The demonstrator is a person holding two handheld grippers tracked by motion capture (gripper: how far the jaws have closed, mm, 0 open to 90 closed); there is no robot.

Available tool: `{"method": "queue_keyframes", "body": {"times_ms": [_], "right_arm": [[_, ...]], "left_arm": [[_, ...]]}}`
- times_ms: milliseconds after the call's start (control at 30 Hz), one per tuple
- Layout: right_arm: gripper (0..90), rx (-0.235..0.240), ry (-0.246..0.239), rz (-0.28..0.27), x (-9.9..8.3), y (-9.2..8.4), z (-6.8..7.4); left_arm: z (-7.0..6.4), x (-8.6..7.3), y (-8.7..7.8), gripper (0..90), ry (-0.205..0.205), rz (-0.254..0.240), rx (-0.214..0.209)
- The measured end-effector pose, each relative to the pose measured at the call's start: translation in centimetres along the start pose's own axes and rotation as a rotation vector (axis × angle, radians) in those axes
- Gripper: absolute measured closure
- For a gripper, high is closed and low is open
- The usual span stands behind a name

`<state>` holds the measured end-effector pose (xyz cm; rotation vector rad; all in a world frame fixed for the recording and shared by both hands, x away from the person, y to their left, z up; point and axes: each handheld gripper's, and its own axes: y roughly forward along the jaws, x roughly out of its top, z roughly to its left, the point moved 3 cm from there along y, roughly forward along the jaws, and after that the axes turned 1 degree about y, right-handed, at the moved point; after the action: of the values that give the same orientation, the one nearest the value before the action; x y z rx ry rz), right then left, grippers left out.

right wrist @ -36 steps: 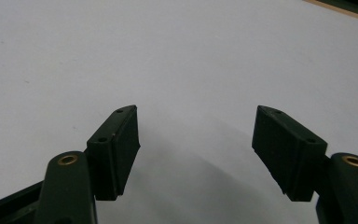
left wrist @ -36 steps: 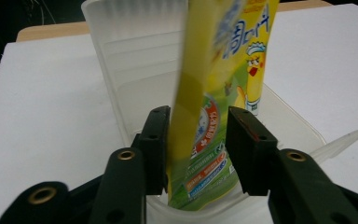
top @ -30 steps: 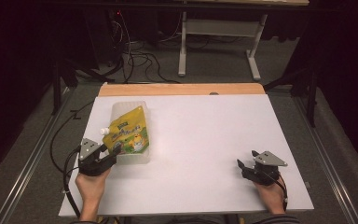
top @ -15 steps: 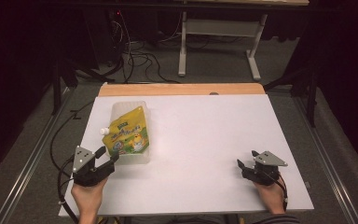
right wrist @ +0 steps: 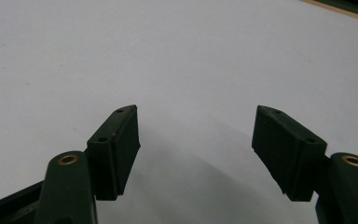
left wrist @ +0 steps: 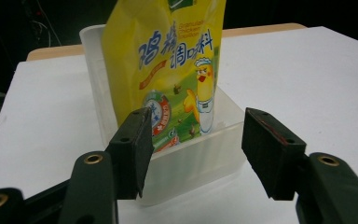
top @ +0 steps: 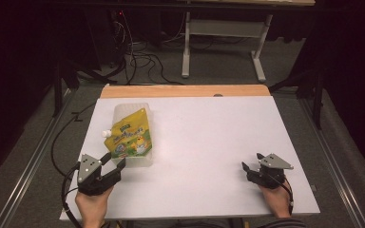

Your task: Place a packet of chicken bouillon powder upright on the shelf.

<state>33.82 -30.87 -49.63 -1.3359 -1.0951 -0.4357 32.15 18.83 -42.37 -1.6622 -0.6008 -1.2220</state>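
Yellow pouch (left wrist: 168, 60), glossy and printed, stands in the clear plastic bin (left wrist: 191, 163) we see just beyond our left gripper (left wrist: 193, 140), jaws spread and empty. Well right of the bin, our right gripper (right wrist: 196, 144) gapes over matte white table (right wrist: 168, 46).

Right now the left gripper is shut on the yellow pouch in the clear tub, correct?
Not quite. The left gripper is open, its fingers spread just short of the clear tub; the left gripper view shows this. The yellow pouch does stand in the tub.
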Motion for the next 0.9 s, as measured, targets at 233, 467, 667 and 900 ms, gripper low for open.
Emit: {"method": "queue_keyframes", "body": {"times_ms": [233,467,667,900], "right_arm": [[32.4,0.001,0.002,-0.002,0.0,0.0,0.0],[32.4,0.001,0.004,-0.003,0.0,0.0,0.0],[32.4,0.0,0.008,-0.004,0.0,-0.1,0.0],[32.4,0.002,0.004,-0.007,0.0,-0.1,0.0]], "left_arm": [[-0.8,0.1,0.2,42.3,0.003,0.003,-0.038],[-1.6,0.5,0.8,42.1,0.027,0.013,-0.07],[-2.4,1.0,1.3,41.9,0.048,0.018,-0.098],[-3.2,1.2,1.8,41.1,0.046,0.012,-0.142]]}}
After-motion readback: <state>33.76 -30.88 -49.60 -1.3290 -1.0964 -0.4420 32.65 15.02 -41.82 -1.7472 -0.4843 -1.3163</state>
